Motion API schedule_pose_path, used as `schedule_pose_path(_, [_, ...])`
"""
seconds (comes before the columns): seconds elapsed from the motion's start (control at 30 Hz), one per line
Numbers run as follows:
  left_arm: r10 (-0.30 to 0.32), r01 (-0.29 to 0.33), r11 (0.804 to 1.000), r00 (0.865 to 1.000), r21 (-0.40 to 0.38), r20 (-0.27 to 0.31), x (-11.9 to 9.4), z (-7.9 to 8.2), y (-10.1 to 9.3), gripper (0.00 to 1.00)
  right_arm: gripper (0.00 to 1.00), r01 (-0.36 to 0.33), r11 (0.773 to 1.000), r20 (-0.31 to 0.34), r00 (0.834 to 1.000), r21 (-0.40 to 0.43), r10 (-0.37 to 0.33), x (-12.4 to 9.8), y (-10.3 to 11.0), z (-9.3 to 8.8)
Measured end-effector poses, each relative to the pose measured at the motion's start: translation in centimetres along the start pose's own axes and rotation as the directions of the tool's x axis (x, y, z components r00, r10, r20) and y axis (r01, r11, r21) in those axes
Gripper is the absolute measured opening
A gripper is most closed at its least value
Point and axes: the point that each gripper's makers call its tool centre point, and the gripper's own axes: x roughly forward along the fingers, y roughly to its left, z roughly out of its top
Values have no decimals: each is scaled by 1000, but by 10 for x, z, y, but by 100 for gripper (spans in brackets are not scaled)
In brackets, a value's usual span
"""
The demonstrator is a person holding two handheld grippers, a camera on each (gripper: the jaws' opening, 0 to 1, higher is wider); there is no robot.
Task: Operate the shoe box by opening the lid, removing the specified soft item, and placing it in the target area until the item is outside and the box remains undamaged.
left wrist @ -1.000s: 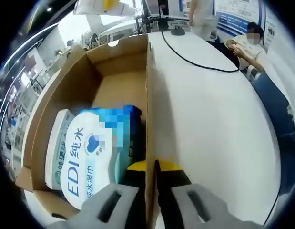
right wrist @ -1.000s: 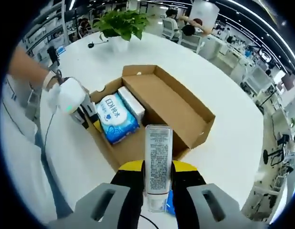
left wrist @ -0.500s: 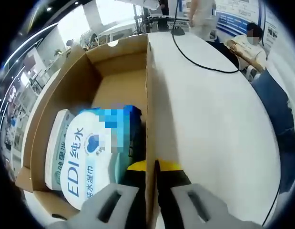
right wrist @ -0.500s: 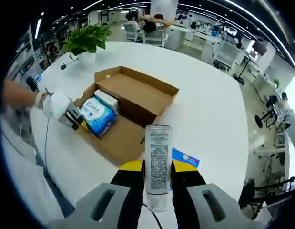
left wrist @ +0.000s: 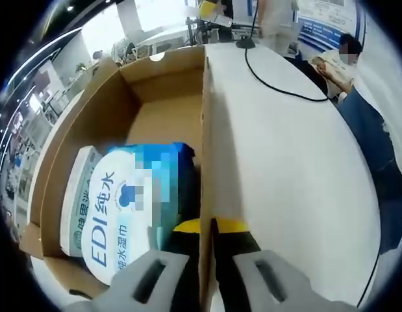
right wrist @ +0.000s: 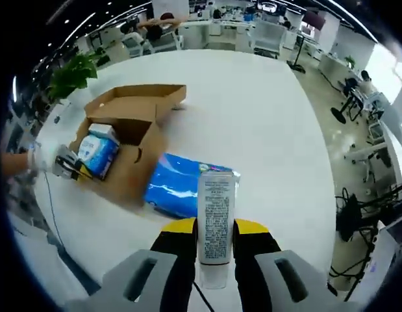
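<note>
One white squeeze tube is out of the open brown cardboard shoe box, pinched in the right gripper jaws above the white bench. It still needs setting down. At ten o'clock, left gripper jaws clamp the box wall.

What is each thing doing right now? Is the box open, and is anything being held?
Shoe box: open, lid folded back.
Wipes pack: lying inside the box.
White tube: held upright, out of the box.
Blue pack: lying on the table.
Left gripper: clamped on the box wall.
Right gripper: shut on the tube.
</note>
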Motion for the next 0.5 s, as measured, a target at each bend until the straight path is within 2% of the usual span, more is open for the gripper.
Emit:
schedule_pose_path(0.2, [2, -2, 1000, 1000, -5, 3, 1, 0, 0, 1, 19, -11, 998, -33, 999, 60, 13, 21, -19, -22])
schedule_pose_path(0.5, [7, -7, 1000, 1000, -17, -2, 1, 1, 0, 1, 19, -27, 994, -66, 997, 101, 34, 39, -28, -41])
